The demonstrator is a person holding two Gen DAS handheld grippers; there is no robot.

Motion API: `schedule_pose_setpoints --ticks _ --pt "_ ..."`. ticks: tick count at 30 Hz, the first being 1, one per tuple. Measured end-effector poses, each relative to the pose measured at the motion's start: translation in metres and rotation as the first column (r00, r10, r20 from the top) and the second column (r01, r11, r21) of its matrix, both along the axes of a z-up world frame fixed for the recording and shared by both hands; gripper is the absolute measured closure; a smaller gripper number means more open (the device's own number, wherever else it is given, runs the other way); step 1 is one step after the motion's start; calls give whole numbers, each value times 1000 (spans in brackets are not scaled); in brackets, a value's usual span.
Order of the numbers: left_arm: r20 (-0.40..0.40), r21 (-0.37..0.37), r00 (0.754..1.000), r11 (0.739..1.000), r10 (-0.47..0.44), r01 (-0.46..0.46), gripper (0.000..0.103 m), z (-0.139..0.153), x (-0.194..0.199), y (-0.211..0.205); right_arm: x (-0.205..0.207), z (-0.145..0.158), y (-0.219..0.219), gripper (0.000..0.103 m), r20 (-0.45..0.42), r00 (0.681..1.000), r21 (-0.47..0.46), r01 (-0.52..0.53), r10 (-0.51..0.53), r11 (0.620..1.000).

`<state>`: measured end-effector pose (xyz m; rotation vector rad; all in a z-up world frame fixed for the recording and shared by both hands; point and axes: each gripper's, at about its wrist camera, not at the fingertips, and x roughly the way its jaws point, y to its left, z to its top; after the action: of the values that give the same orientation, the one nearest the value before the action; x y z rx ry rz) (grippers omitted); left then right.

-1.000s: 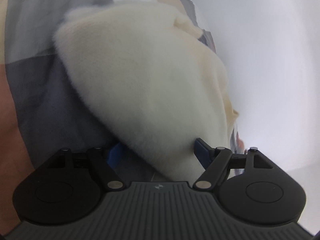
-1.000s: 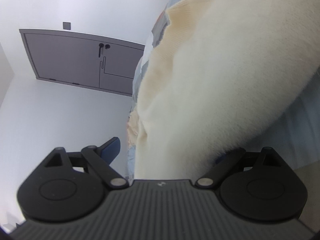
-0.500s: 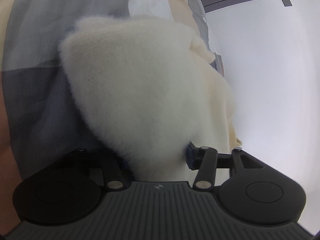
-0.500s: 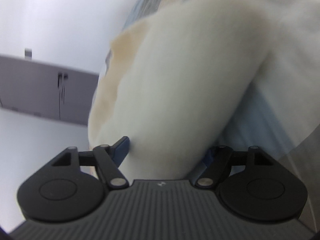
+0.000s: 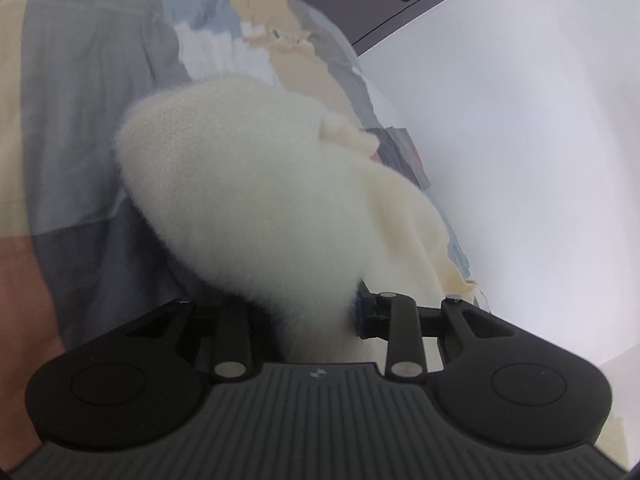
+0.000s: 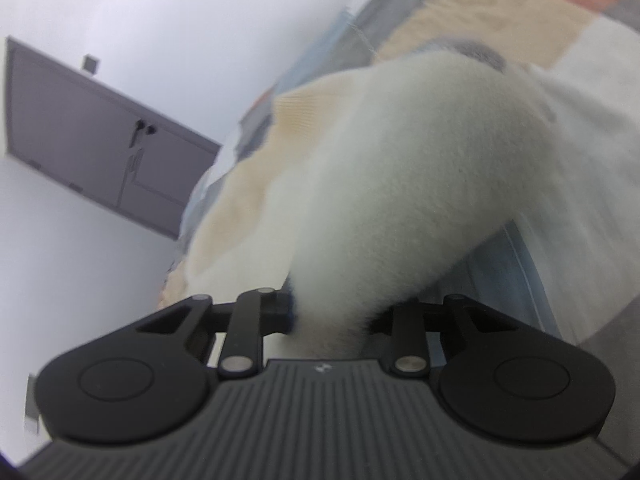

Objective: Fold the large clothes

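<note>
between the closing jaws of both the left gripper [image 5: 312, 316] and right gripper [image 6: 330, 316], the fluffy cream fleece garment [image 5: 256, 208] is being pinched; next, lifting it evenly for the fold.

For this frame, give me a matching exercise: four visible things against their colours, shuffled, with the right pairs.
Things:
1. fluffy garment
2. cabinet door
3. wall
4. gripper pad

Colours:
A. blue
B. cream
C. grey
D. white

Pairs: 1-B, 2-C, 3-D, 4-A
</note>
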<state>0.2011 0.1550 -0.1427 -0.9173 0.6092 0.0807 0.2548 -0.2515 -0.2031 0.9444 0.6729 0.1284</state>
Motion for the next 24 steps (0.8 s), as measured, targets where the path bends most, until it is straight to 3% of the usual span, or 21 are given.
schedule_pose_setpoints --ticks 3,8,15,20,24 --pt "20 15 1000 1000 -1 0 67 14 -20 0 -17 13 -4 72 18 999 -22 -35 35 999" --pt "42 55 999 998 -3 1 68 48 -55 -8 -43 53 -3 72 66 992 -154 -100 111 983" --pt "72 106 996 993 -60 53 67 90 -108 -25 -74 85 -15 73 109 984 -159 -125 144 979" --pt "37 128 994 987 -100 95 66 90 -126 -31 -80 86 -20 71 77 985 -166 -140 154 976" --pt "19 126 992 984 -127 124 58 92 -119 -30 -75 86 -22 67 79 982 -144 -159 172 977"
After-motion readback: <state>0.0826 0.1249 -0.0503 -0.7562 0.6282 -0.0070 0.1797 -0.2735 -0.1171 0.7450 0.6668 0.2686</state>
